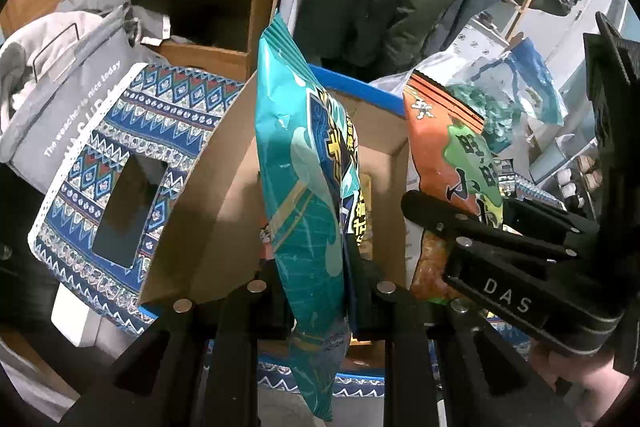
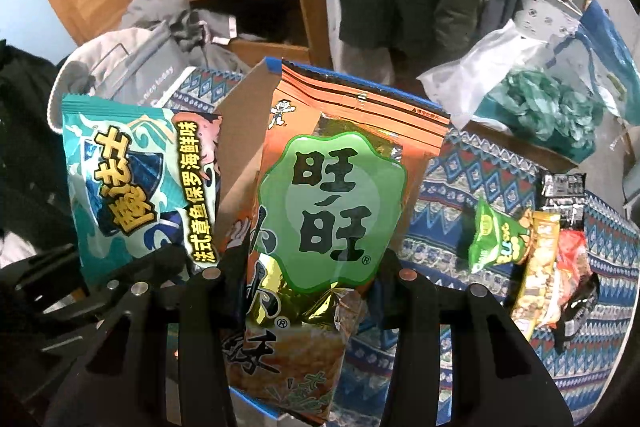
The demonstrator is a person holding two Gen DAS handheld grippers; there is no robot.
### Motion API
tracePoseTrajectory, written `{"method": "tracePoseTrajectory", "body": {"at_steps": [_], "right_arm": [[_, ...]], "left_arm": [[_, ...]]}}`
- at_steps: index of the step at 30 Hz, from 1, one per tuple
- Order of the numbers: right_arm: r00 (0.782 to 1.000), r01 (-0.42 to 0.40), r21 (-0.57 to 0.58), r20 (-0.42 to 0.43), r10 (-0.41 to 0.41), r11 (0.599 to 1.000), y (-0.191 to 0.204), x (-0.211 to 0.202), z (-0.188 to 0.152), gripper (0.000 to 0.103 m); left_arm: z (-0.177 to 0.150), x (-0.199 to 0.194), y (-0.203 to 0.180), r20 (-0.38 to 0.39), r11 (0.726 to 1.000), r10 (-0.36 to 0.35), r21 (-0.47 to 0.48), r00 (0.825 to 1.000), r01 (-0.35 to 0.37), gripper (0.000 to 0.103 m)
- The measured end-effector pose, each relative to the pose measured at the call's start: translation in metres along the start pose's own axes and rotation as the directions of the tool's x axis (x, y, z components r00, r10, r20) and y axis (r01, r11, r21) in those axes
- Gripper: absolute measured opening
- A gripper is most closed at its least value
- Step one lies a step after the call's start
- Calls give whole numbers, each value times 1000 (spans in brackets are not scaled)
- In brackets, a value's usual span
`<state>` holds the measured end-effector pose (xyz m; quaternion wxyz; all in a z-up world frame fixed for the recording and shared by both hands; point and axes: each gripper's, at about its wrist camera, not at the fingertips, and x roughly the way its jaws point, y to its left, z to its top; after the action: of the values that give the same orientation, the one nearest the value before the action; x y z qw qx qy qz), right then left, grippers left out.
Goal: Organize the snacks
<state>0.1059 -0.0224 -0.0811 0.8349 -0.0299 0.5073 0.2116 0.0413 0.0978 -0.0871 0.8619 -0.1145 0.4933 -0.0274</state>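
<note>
- Your left gripper (image 1: 320, 291) pinches the teal bag (image 1: 304, 187) edge-on, fingers pressed tight on its lower part; the bag hangs over the open box (image 1: 224, 195).
- Your right gripper (image 2: 308, 279) pinches the orange bag (image 2: 328, 211), held upright above the same box, just beside the teal one.
- More snacks (image 2: 532, 259) lie on the patterned cloth (image 2: 460, 187), right of the box.
</note>
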Motion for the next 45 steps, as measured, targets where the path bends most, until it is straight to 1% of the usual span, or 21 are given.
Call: {"method": "tracePoseTrajectory", "body": {"at_steps": [6,8,10,11,12,13,18,19,26,31,32,34,37,45], "right_arm": [[1000,-2,-5,-30,2,1000,1,14,1,44],[1000,3,-10,-28,-4,1000,0,16,2,46],[1000,6,-11,-22,-6,1000,-1,15,3,60],[1000,8,-9,-15,-9,1000,-1,14,3,62],[1000,13,-9,-3,-13,1000,-2,11,3,65],[1000,18,-9,5,-18,1000,-3,9,4,65],[999,27,11,19,-28,1000,-12,1,4,68],[999,27,17,20,-27,999,-14,-1,4,69],[998,48,37,30,-49,998,-28,-11,-2,69],[997,69,49,40,-71,996,-40,-22,-8,71],[996,72,50,42,-74,996,-42,-24,-9,71],[995,82,56,48,-85,995,-48,-28,-12,73],[994,95,65,51,-98,993,-58,-34,-18,74],[989,135,88,48,-139,987,-86,-47,-36,74]], "left_arm": [[1,7,6,-19,1000,15,-25,1000,-15,20],[0,8,9,-19,999,31,-34,999,-31,26],[1,8,11,-16,998,44,-46,999,-45,37],[1,7,12,-14,997,49,-51,999,-49,38],[1,7,13,-11,997,52,-56,999,-52,43],[1,7,14,-10,996,58,-61,998,-59,47],[2,3,12,-5,995,74,-65,997,-74,56],[1,2,11,0,995,74,-64,997,-74,56],[2,-2,-4,13,997,73,-30,997,-73,58],[0,-4,-20,18,997,71,4,997,-71,59],[0,-5,-24,20,997,71,11,997,-71,60],[-1,-5,-33,24,997,73,30,997,-74,65],[-2,-5,-42,29,996,77,52,997,-78,65],[-8,2,-77,11,990,76,121,997,-76,65]]}}
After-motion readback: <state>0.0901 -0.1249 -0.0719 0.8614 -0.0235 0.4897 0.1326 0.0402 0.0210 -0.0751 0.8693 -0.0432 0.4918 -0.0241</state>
